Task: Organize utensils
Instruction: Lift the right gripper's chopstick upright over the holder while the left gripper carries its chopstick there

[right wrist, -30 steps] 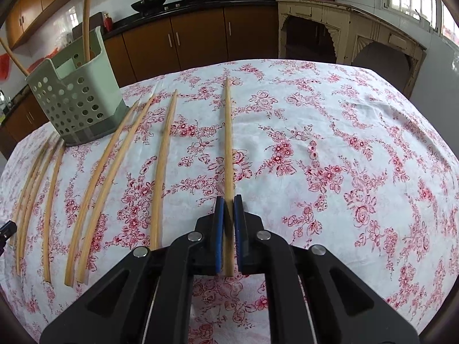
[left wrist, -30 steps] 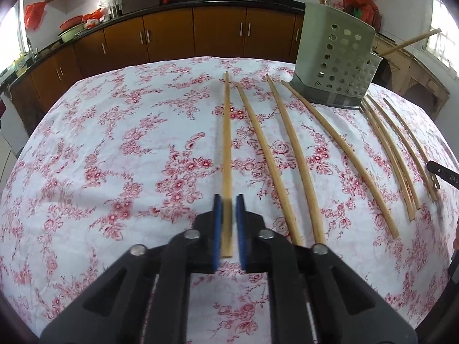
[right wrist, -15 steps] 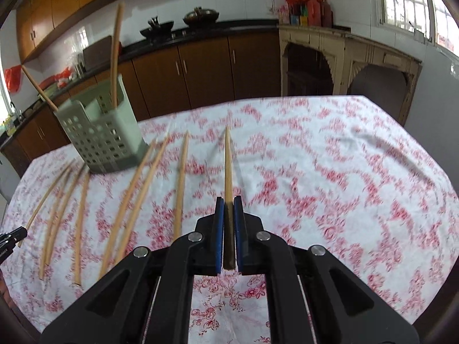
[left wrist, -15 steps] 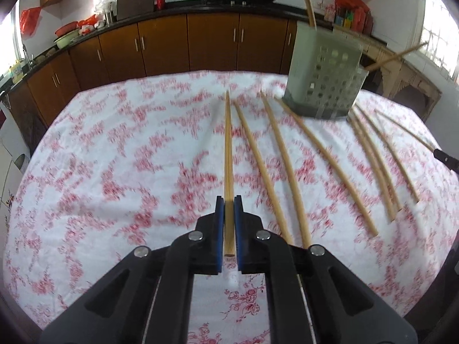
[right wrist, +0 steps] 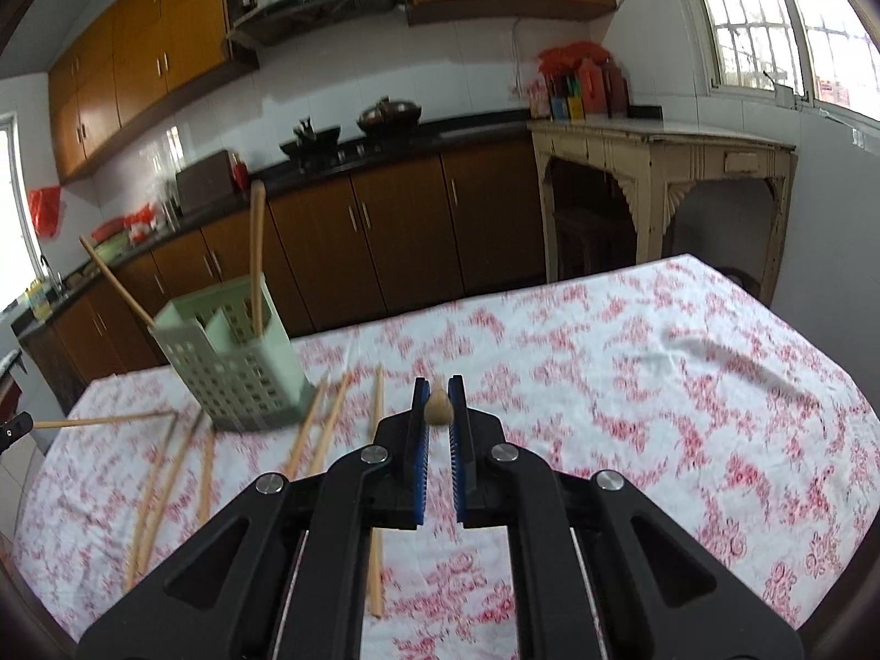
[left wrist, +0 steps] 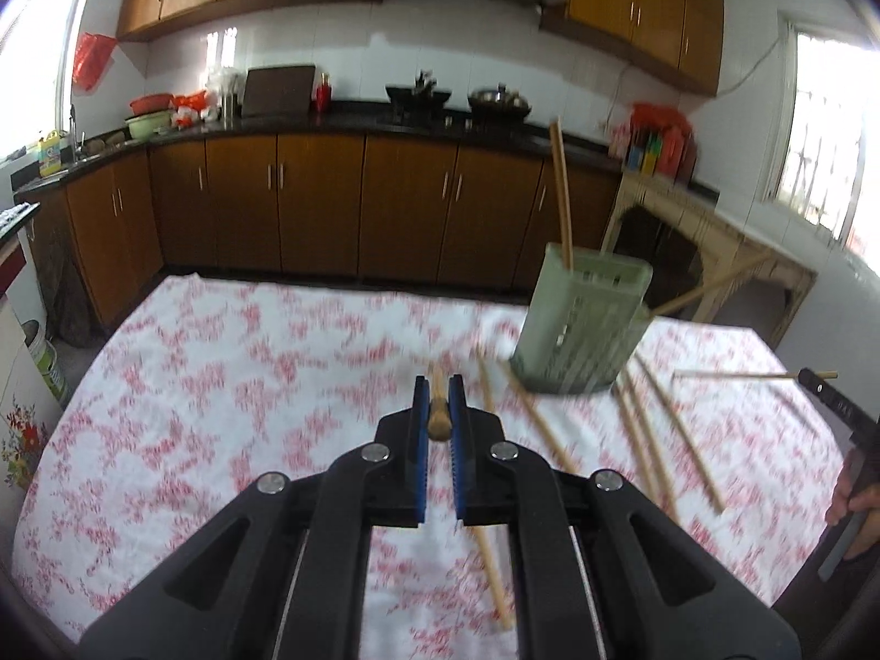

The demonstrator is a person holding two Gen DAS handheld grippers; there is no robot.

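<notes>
Surface (left wrist: 231,385) under red-flowered white cloth. Pale green perforated plastic holder (left wrist: 583,324) stands ahead-right of the left tongs (left wrist: 438,407), ahead-left of the right tongs (right wrist: 438,404). Each pair pinches one bamboo chopstick (left wrist: 439,412), (right wrist: 438,410) end-on, long axis pointing forward. Right tongs look slightly nearer the holder.
</notes>
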